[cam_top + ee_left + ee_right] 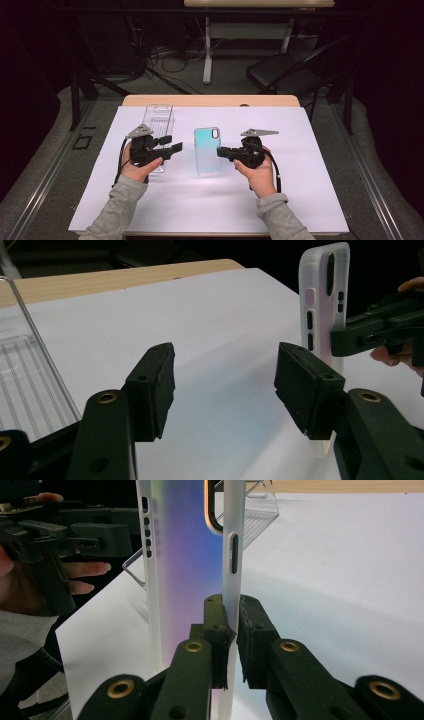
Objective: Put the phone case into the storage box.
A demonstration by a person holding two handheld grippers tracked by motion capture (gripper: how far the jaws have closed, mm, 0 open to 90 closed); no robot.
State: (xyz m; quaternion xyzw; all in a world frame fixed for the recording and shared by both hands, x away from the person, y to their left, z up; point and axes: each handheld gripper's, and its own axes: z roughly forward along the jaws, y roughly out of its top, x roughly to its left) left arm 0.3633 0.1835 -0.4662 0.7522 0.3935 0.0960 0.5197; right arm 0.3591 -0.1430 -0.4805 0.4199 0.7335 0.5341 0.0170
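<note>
The right hand-held gripper [230, 630] pinches the side wall of a phone case [187, 555], its pads shut tight on the thin edge. The case is shiny blue and purple, and sits in the middle of the white sheet on the table [300, 200]. The left hand-held gripper [225, 385] is open with nothing between its pads, just beside the case. So one side is gripped, and the other side is not held yet. Behind the left hand lies a clear plastic tray [159, 116]. It looks empty, though it is hard to be sure.
</note>
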